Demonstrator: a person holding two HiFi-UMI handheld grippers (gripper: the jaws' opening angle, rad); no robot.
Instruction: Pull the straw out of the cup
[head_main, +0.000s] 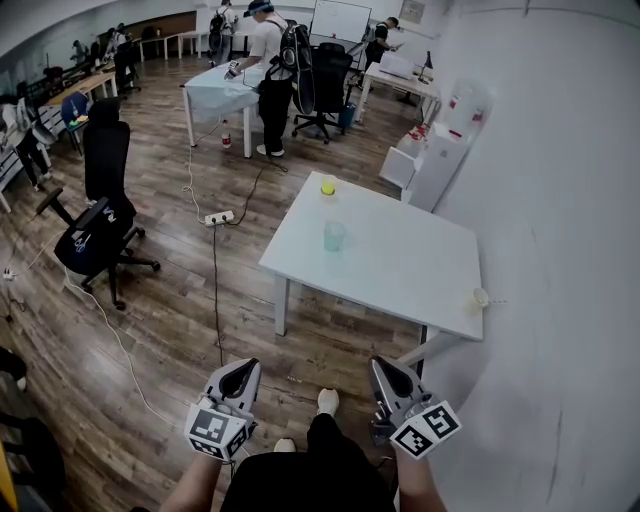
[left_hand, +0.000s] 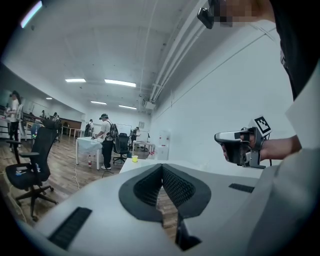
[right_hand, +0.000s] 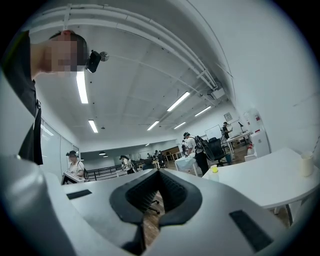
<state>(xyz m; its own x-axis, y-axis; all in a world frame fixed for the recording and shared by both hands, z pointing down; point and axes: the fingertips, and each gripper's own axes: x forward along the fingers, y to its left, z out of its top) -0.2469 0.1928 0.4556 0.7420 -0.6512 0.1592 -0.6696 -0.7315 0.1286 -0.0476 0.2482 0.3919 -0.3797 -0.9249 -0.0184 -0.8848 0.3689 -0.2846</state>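
Note:
A small pale cup (head_main: 480, 297) stands at the near right corner of the white table (head_main: 400, 260); a thin straw (right_hand: 315, 145) sticks up from this cup (right_hand: 306, 164) in the right gripper view. My left gripper (head_main: 240, 376) and right gripper (head_main: 392, 376) hang low in front of my body, well short of the table, over the wood floor. Both are shut with nothing between the pads. The left gripper (left_hand: 162, 168) points toward the table, and the right gripper (right_hand: 159, 173) points past the table's left side. From the left gripper view the right gripper (left_hand: 226, 143) shows held in a hand.
A clear bluish cup (head_main: 333, 236) stands mid-table and a yellow-topped item (head_main: 327, 187) at its far corner. A white wall runs along the right. A black office chair (head_main: 100, 215) and a floor cable with power strip (head_main: 218, 217) lie left. People stand at far tables.

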